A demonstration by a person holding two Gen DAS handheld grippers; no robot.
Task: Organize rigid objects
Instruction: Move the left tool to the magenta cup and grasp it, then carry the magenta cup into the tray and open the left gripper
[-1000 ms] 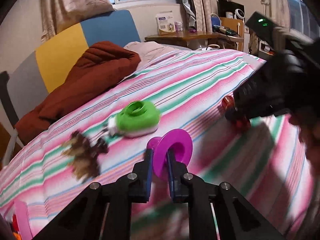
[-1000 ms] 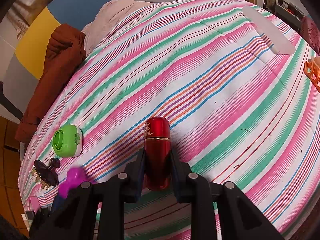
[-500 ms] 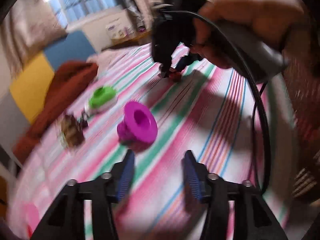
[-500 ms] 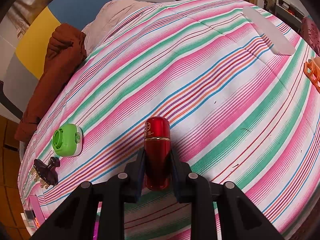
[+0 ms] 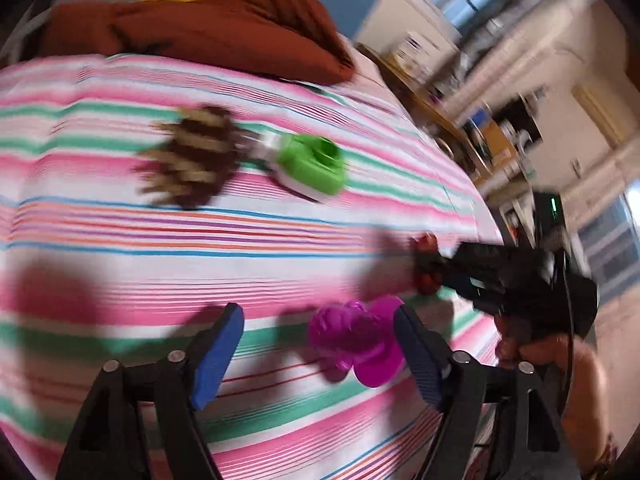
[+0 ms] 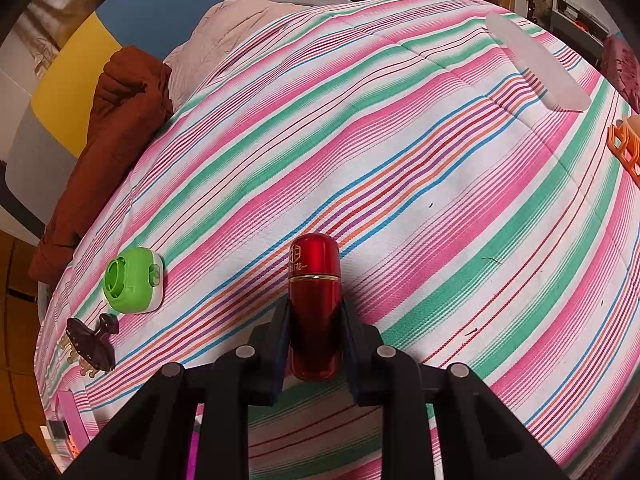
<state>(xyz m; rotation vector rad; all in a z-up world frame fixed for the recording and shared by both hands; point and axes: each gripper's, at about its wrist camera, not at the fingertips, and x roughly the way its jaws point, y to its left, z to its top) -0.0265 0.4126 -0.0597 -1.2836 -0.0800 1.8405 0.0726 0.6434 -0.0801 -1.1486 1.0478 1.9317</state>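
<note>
The glossy red capsule-shaped bottle with a gold band (image 6: pixel 315 304) is pinched at its lower body between the pressed-in fingers of the right gripper (image 6: pixel 314 320), held above the near edge of the striped pink, green and white bedspread (image 6: pixel 400 160). The magenta plastic spool-like piece with a wide flange (image 5: pixel 356 340) lies on the bedspread between the spread fingers of the left gripper (image 5: pixel 320 344), whose jaws have just been opening; contact cannot be ruled out through the blur. Both are judged light, stiff and slippery, best taken across the narrow waist.
</note>
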